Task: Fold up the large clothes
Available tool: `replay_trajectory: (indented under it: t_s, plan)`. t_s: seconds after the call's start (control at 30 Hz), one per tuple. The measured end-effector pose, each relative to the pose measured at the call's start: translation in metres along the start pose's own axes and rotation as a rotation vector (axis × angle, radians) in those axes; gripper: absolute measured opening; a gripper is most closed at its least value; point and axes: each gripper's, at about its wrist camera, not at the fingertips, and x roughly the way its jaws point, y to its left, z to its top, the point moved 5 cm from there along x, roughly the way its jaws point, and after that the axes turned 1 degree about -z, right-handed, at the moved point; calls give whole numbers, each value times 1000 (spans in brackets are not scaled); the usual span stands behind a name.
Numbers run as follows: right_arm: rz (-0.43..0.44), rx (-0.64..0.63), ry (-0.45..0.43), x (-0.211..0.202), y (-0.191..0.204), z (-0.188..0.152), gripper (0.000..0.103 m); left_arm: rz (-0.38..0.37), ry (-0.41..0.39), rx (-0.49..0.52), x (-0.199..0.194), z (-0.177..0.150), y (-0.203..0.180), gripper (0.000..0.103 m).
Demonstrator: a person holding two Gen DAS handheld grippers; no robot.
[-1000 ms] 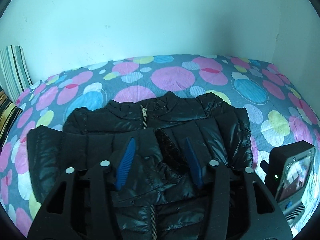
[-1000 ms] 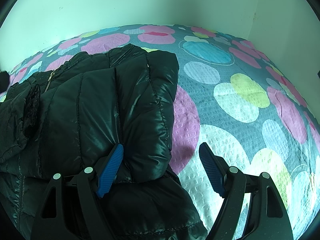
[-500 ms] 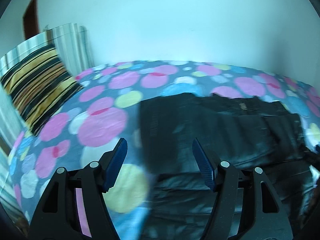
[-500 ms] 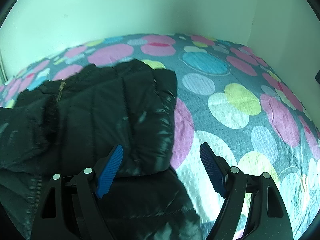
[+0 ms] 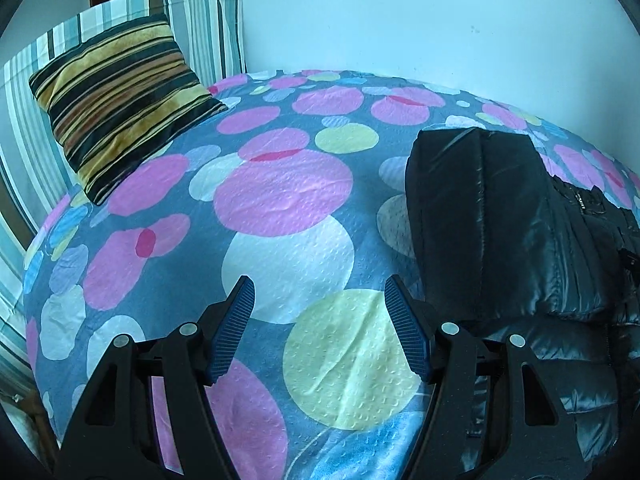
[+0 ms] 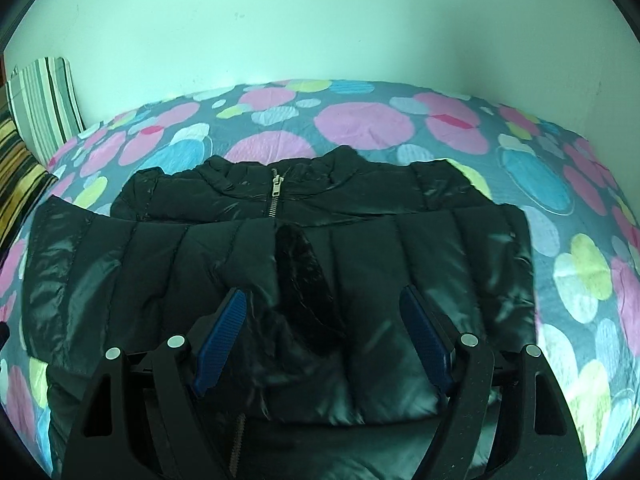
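A black puffer jacket (image 6: 280,272) lies mid-bed, collar toward the far wall, both sleeves folded across its chest — long axis crosswise. Left gripper (image 5: 320,320) and right gripper (image 6: 324,332) gape, empty. Spotted bedspread (image 5: 280,200); striped cushion (image 5: 116,100) at the left edge.

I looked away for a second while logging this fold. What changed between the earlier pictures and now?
The left gripper, jaws just opening with nothing between them, swung off the black jacket to the bedspread beside it. The right gripper, open, moved from the jacket's edge to over its middle. The jacket stayed put, sleeves folded across.
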Motion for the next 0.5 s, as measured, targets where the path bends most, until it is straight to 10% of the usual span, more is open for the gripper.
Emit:
replay_trajectory:
  t_s: [0.1, 0.27, 0.5]
  plan:
    - [16, -2, 47, 17, 8, -4, 73, 1, 7, 10, 6, -3, -1, 68]
    - [49, -24, 63, 19, 18, -10, 17, -6, 17, 12, 12, -4, -4, 68]
    - [23, 18, -45, -22, -7, 6, 12, -21, -14, 25, 7, 12, -16, 69]
